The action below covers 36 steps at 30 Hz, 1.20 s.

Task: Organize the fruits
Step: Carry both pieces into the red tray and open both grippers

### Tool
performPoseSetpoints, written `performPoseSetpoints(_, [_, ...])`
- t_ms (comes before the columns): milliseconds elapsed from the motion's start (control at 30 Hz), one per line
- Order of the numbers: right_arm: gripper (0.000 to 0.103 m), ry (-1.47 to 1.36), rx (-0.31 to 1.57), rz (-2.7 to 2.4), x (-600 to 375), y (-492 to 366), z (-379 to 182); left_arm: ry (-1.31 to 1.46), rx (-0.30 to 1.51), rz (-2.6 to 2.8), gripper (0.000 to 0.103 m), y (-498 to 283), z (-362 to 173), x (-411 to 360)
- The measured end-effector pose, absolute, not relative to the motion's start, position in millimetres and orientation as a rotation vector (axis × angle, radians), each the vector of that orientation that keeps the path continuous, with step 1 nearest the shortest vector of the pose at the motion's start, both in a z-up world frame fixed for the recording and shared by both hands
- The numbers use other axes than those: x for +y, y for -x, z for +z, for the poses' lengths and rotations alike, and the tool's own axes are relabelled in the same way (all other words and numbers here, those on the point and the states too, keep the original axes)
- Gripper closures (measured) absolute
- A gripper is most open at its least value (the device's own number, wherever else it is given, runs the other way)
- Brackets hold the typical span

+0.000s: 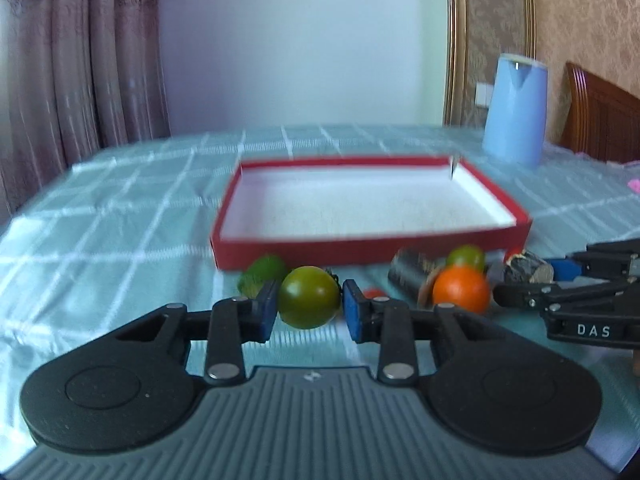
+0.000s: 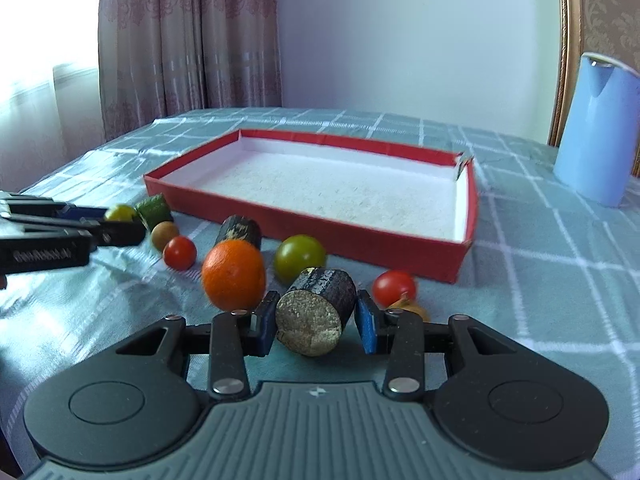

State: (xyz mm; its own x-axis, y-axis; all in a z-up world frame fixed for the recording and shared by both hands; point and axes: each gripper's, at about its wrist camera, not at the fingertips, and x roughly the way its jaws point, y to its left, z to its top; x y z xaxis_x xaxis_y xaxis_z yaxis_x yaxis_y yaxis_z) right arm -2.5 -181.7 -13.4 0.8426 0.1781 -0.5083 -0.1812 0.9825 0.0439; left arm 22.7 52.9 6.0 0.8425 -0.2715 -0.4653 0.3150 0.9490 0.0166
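Working both grippers at once, I am bracketing a green tomato point(image 1: 309, 302) with the left gripper point(image 1: 309, 310); its blue fingers point(image 1: 267, 311) are sitting right against the skin, though I cannot tell whether they are truly gripping. The right gripper point(image 2: 316, 322) is straddling a dark cut stem piece point(image 2: 316, 316), one pad touching, the other showing a gap, so I am judging it not yet clenched. The red box point(image 2: 466, 216) is standing empty, white and papery inside, so I am reckoning nothing is sorted yet. Everything is waiting on the checked cloth surface point(image 2: 540, 280) just before the box: a dimpled orange point(image 2: 234, 274), glossy red tomatoes point(image 2: 180, 253), another green tomato point(image 2: 299, 258), a second bark-like cylinder point(image 2: 239, 232), a brown round fruit point(image 2: 164, 235).
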Motion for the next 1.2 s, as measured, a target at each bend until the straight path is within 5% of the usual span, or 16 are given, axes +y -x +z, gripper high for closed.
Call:
performPoseSetpoints(333, [0.064,0.078,0.445,0.027,-198.7,-52.6,16.5,-0.096,0.409,-0.219,0.071,-85.2,24.4,18.7])
performPoseSetpoints(667, [0.064,0.06,0.635,-0.022,-213.6,-144.5,-12.0,-0.086,0.551,-0.138,0.071,-167.5,8.2,14.3])
performPoseSetpoints(1200, [0.059,0.053,0.649,-0.021,-214.3,-155.4,-15.4,-0.093,0.642,-0.111,0.063,-190.2,-12.3,13.8])
